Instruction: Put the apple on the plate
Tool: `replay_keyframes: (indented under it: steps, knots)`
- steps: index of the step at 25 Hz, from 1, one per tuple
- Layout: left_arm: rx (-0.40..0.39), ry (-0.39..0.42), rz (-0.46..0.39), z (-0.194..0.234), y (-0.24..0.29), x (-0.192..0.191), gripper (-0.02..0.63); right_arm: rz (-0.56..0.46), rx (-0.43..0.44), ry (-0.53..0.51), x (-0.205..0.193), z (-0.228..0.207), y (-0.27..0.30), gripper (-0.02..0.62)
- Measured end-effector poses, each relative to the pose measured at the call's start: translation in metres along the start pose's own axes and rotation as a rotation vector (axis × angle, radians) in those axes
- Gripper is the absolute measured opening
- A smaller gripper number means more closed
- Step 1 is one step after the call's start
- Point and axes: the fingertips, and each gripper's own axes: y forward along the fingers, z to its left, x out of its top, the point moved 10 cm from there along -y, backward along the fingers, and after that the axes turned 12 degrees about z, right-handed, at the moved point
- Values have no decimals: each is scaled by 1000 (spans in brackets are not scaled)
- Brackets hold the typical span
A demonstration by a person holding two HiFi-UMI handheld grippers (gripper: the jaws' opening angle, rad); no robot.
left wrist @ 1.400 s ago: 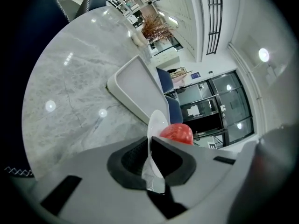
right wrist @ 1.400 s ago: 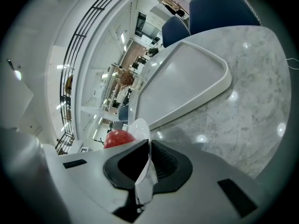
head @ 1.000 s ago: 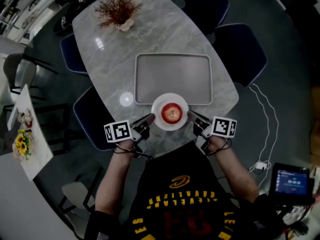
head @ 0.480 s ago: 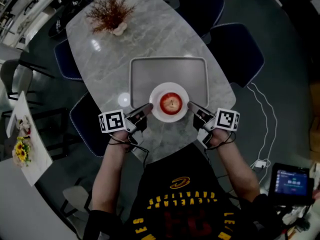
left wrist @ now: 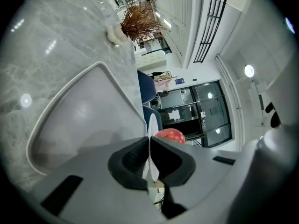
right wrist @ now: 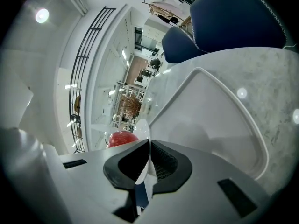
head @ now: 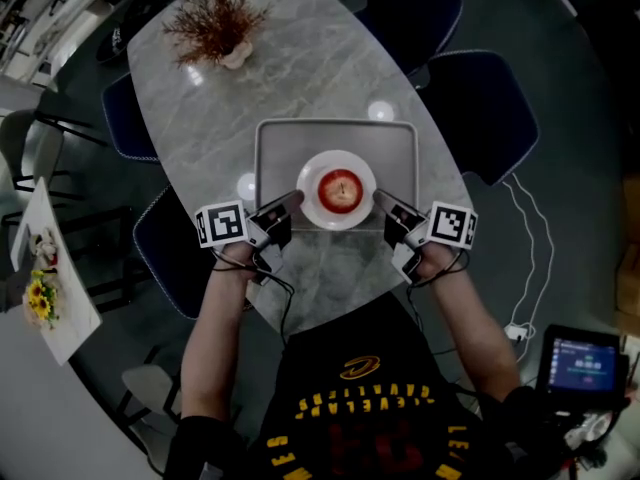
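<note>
A red apple sits in the middle of a white plate. The plate hangs over the near part of a grey tray. My left gripper is shut on the plate's left rim, and my right gripper is shut on its right rim. In the left gripper view the plate's rim runs edge-on between the dark pads, with the apple just beyond. In the right gripper view the plate's rim is pinched the same way, with the apple behind it.
The tray lies on an oval marble table. A small vase of dried twigs stands at the far end. Dark blue chairs ring the table. A second table with flowers is at the left.
Both grippers have carried the plate with the apple away from the table's near edge, and it now hangs over the tray.
</note>
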Motion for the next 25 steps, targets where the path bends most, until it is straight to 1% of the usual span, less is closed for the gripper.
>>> replay_keyframes:
  steps: [3, 6, 9, 10, 14, 18, 20, 23, 25]
  knots:
    - [21, -12, 4, 16, 19, 27, 14, 20, 14, 24, 29, -16, 18, 26]
    - [18, -22, 10, 23, 16, 34, 14, 19, 24, 25, 34, -15, 27, 26]
    - [-4, -21, 18, 28, 18, 36, 15, 17, 16, 20, 35, -17, 31, 26]
    - [1, -20, 22, 30, 18, 36, 15, 18, 13, 18, 35, -18, 32, 26]
    - [59, -2, 38, 41, 15, 38, 15, 33, 15, 26, 33, -22, 39, 26]
    - [87, -24, 44, 53, 15, 37, 15, 48, 41, -32, 35, -28, 51, 26]
    - [107, -32, 48, 57, 16, 36, 15, 55, 26, -39, 35, -32, 55, 26]
    - [134, -30, 58, 60, 18, 36, 15, 62, -4, -22, 32, -35, 57, 26]
    - [151, -28, 67, 61, 19, 36, 15, 68, -18, -40, 33, -37, 59, 26]
